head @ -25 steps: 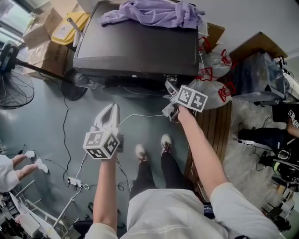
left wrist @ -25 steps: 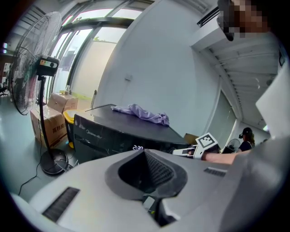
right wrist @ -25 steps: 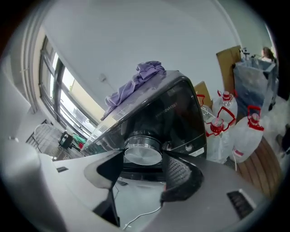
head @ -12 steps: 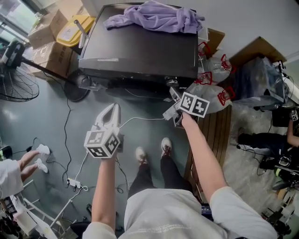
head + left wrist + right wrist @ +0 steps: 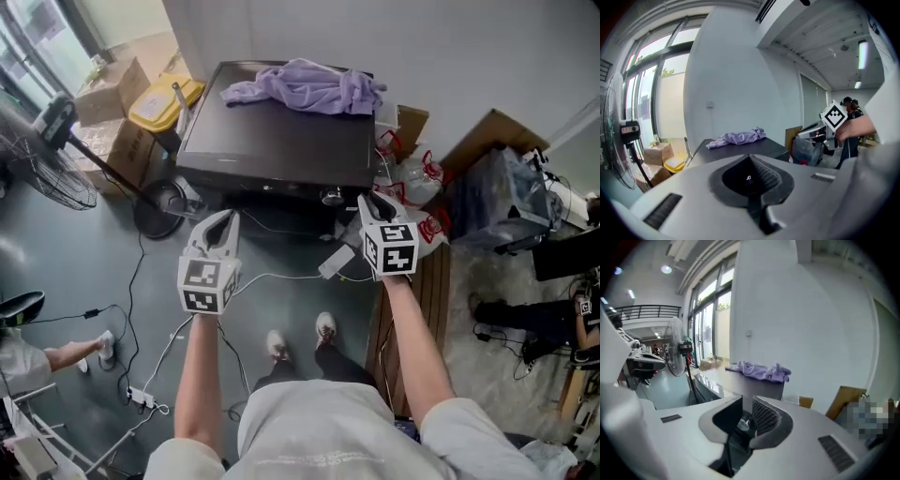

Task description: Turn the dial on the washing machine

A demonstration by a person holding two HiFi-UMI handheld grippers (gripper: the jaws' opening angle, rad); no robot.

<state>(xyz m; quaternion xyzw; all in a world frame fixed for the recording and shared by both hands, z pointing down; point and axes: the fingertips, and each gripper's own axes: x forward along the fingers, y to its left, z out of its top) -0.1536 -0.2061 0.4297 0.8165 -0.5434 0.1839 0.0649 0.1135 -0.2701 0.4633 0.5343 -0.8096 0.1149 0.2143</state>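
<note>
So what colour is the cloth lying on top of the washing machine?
The cloth is lilac, a light purple; the head view shows it best.

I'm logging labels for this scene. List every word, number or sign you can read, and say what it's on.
No text here can be read clearly.
Plastic bags: red print, too small to read.
Washing machine: tiny pale marks on the front edge, too small to read.
Left gripper and right gripper, whose empty jaws have just been closing: the cubes carry black-and-white square patterns, no letters.
</note>
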